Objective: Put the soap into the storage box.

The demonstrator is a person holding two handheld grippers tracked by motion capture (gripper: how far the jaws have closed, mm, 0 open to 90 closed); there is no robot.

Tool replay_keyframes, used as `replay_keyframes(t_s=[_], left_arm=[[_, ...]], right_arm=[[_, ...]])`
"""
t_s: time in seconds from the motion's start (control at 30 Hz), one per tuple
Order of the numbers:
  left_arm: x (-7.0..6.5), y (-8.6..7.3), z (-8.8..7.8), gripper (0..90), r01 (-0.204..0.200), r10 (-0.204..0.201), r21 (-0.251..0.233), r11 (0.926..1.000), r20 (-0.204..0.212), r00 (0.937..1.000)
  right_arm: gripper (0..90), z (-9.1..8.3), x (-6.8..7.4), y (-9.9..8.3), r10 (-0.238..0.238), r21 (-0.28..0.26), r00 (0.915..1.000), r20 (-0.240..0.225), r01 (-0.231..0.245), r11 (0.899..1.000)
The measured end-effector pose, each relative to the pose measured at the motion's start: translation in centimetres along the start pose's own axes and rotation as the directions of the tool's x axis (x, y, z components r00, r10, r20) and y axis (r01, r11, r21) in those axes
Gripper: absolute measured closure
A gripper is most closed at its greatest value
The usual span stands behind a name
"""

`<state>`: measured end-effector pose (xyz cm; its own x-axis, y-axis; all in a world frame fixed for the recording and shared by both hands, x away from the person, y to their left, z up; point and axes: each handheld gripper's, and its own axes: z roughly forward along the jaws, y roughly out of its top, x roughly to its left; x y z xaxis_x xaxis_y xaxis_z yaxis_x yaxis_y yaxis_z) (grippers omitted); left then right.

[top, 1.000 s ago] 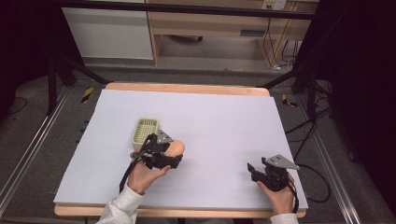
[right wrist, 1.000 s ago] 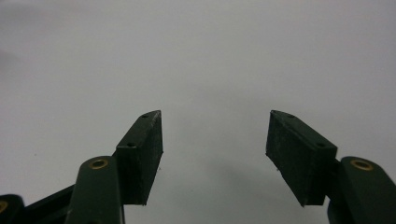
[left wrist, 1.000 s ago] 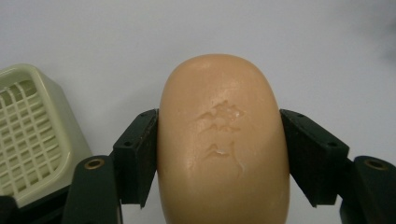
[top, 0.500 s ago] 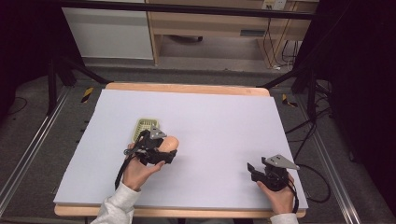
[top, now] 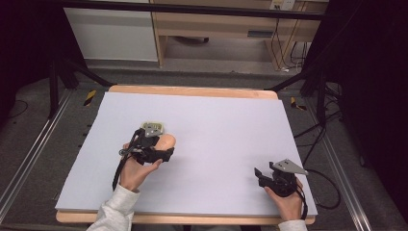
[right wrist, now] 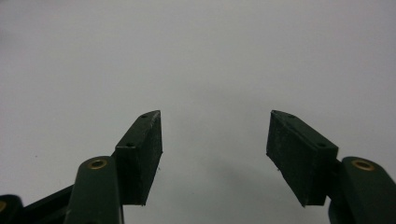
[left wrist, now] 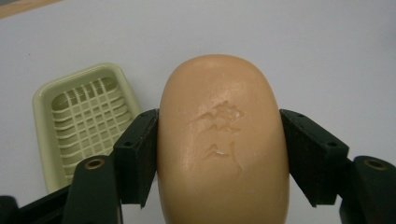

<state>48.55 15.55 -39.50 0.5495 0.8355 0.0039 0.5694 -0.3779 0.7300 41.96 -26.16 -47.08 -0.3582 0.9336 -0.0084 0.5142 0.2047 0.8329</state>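
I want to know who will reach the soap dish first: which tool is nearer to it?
Left. The left tool, clamped on the soap, is right beside the soap dish. The right tool sits far across the table, empty.

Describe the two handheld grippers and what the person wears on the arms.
Both grippers, left gripper and right gripper, are black, each with two flat rectangular fingers on rounded arms fixed by brass-coloured rivets. A grey three-cornered plate tops each one. A black cable trails from the left, another from the right. The person wears light grey sleeves.
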Motion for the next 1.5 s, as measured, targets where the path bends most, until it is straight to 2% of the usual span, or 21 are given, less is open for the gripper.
replay_keyframes(t_s=[0.3,0.9,1.07,1.23,1.4,1.5], left_arm=[[1.4,0.1,0.1,31.8,0.028,-0.028,-0.003,0.9996,-0.023,0.9994],[2.6,1.2,1.1,31.8,0.023,-0.022,0.016,0.9996,-0.059,0.998],[3.3,1.4,1.4,31.9,0.04,-0.039,0.012,0.9991,-0.063,0.9972],[3.9,1.5,1.7,31.8,0.056,-0.055,0.012,0.9984,-0.075,0.9957],[4.3,1.3,2.1,31.8,0.062,-0.06,0.015,0.998,-0.085,0.9946],[4.6,1.3,2.3,31.8,0.071,-0.069,0.017,0.9974,-0.09,0.9936]], right_arm=[[35.8,0.1,0.0,0.0,0.0,0.001,1.0,-0.001,0.0,1.0],[34.9,0.0,0.0,0.1,0.0,-0.005,1.0,-0.001,0.0,1.0],[34.1,0.0,0.0,0.2,0.017,-0.002,0.9998,-0.006,-0.017,1.0],[33.1,0.1,0.0,0.1,-0.002,-0.006,1.0,0.0,0.002,1.0],[31.8,0.1,0.0,0.2,0.009,-0.006,1.0,0.001,-0.009,1.0],[31.7,0.1,0.0,0.1,0.0,-0.008,1.0,0.002,0.0,1.0]])
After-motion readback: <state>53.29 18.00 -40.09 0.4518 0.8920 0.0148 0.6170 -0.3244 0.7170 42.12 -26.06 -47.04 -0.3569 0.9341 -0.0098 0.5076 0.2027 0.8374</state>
